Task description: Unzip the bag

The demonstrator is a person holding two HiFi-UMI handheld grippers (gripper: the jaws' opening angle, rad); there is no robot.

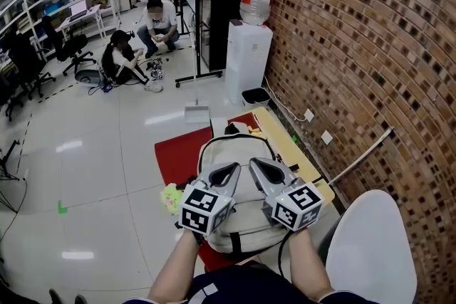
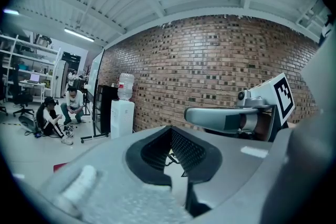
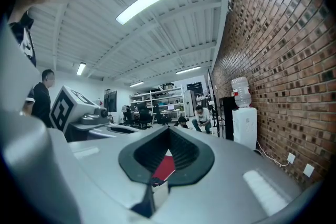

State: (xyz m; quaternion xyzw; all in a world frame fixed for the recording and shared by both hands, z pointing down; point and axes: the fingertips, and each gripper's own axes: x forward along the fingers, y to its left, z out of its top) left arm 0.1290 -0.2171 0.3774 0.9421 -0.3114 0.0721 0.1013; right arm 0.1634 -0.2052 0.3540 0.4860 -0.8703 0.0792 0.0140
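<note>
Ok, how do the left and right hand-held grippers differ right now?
The left hand-held gripper is over the left half of the bag, slanting right; the right hand-held gripper is over its right half, slanting left. The left is nearer the yellow-green object, the right nearer the brick wall. Both are shut and empty, tips close together.

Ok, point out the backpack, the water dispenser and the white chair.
backpack (image 1: pixel 235 152): head view, on its upper beige panel, ahead of the gripper tips.
water dispenser (image 1: pixel 248 60): head view, on its white cabinet front, below the bottle.
white chair (image 1: pixel 374 245): head view, on the middle of its white shell.
</note>
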